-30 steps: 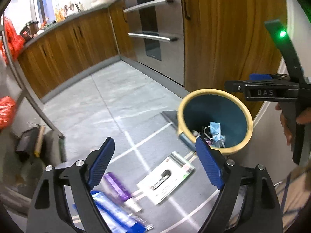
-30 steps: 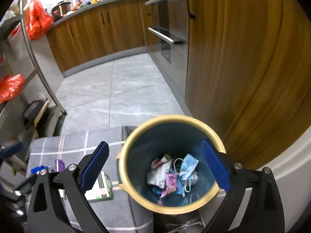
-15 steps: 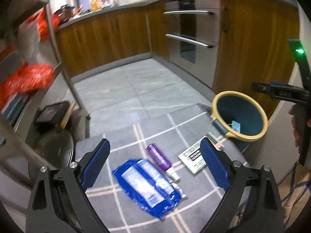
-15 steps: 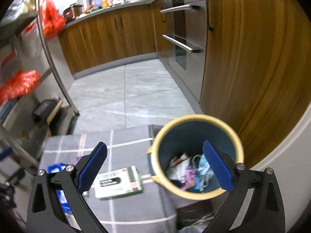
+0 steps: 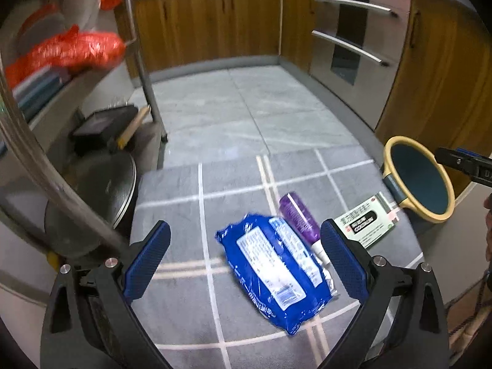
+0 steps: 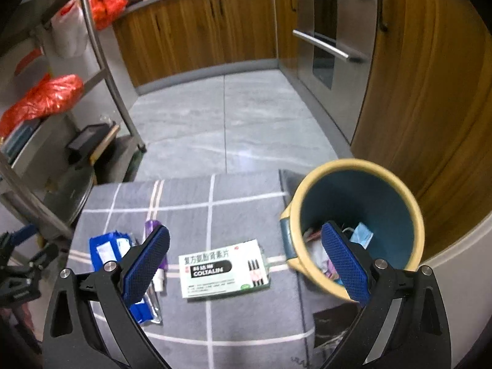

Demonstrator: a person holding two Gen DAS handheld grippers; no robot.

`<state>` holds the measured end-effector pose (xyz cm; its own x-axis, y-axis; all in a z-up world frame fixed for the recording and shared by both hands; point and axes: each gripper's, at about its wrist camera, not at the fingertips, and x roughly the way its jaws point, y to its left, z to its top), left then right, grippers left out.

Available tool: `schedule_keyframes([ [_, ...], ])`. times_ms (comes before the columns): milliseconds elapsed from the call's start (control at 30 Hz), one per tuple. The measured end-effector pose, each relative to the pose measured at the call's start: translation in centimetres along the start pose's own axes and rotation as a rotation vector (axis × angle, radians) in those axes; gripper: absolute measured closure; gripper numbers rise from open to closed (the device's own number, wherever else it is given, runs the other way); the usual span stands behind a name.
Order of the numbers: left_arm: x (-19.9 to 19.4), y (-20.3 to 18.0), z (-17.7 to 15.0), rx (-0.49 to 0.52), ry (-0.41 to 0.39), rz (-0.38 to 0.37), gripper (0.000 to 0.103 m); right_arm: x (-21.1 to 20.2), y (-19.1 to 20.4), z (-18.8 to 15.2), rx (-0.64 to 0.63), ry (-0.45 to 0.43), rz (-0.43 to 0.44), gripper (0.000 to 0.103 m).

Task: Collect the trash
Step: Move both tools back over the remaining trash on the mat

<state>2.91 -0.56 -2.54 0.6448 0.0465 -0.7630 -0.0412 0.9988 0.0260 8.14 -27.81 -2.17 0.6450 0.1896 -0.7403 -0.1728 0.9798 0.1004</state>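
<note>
A blue wipes packet (image 5: 273, 273) lies on the grey checked cloth (image 5: 233, 181), between the fingers of my open, empty left gripper (image 5: 246, 258). A purple bottle (image 5: 299, 218) lies beside it, then a green-and-white medicine box (image 5: 366, 223). In the right wrist view the box (image 6: 223, 269) lies between the fingers of my open, empty right gripper (image 6: 246, 264). The packet (image 6: 107, 250) and bottle (image 6: 152, 230) lie to its left. The yellow-rimmed blue bin (image 6: 363, 212) stands at the right with a mask and wrappers inside; it also shows in the left wrist view (image 5: 421, 181).
A metal shelf rack (image 5: 144, 70) with red bags (image 5: 67, 50) stands at the left, a round metal lid (image 5: 92, 190) below it. Wooden cabinets (image 6: 430, 77) and an oven (image 6: 332, 40) line the right and back. Grey floor tiles (image 5: 240, 107) lie beyond the cloth.
Both grippers have swung left, away from the bin. The left now hovers over the blue packet, the right over the medicine box. Both stay open.
</note>
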Motion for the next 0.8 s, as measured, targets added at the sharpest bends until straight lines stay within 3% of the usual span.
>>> schedule_keyframes([
  [367, 4.2, 0.0, -1.5, -0.03, 0.118, 0.01, 0.007, 2.6, -0.4, -0.8, 0.022, 0.092, -0.043, 0.005],
  [633, 6.9, 0.3, -2.3, -0.054, 0.187, 0.041, 0.009, 5.9, -0.6, -3.2, 0.152, 0.218, -0.067, 0.005],
  [733, 7.7, 0.8, -2.7, -0.081, 0.207, 0.041, 0.013, 6.8, 0.2, -4.2, 0.156, 0.245, -0.079, 0.005],
  [800, 8.2, 1.1, -3.0, -0.09, 0.225, 0.024, 0.026, 7.4, 0.5, -4.5, 0.151, 0.265, -0.077, 0.005],
])
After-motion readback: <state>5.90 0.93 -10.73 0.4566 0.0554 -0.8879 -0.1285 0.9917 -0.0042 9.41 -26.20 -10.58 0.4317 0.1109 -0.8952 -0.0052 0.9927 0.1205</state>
